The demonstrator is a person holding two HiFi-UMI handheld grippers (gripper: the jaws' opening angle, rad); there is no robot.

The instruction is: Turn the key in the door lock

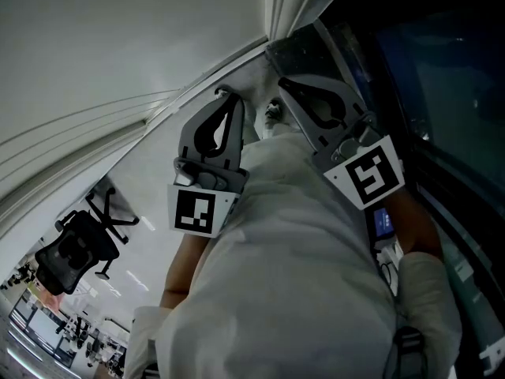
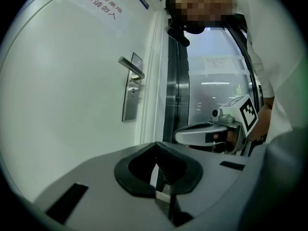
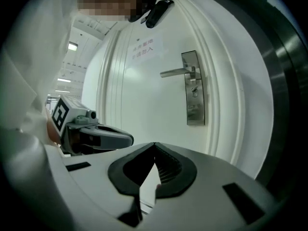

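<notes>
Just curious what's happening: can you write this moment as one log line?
left gripper: shut, empty | right gripper: shut, empty | door handle: untouched, ahead of both

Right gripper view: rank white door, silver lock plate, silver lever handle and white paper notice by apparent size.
1. White door
2. Silver lock plate
3. White paper notice, unsure: edges faint
4. Silver lever handle
</notes>
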